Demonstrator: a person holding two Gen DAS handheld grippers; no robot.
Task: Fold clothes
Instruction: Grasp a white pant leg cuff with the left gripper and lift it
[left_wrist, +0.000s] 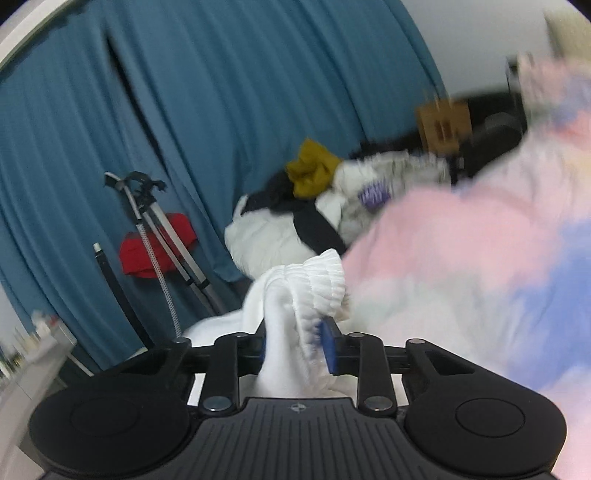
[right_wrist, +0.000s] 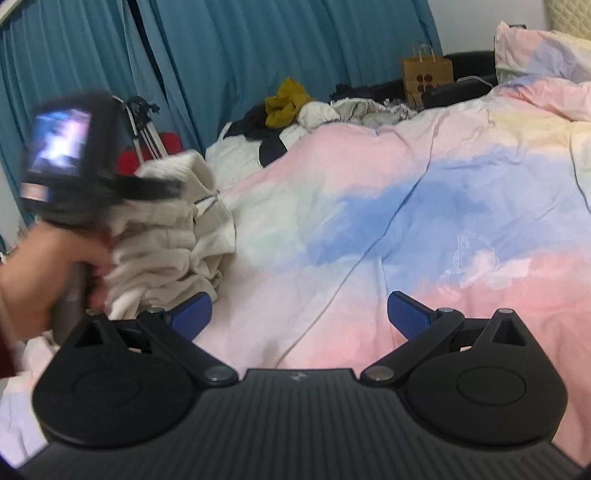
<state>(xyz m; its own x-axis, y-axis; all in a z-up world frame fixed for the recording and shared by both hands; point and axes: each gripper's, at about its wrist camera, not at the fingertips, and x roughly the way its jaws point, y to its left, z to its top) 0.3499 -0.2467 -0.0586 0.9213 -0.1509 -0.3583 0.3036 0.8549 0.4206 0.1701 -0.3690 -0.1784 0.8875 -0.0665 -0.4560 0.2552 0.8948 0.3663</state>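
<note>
1. At lower centre of the left view, the left tool pinches a white garment — bunched, lifted off the bed.
2. Right tool spread, empty.
3. No fold visible yet — a pile waits at upper centre.

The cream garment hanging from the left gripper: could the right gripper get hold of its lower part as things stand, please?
Probably yes. The right gripper is open and holds nothing, and the cream garment hangs just to its left over the bedspread, with nothing visible between them.

Dim, soft indoor light; motion blur, fisheye warping.
</note>
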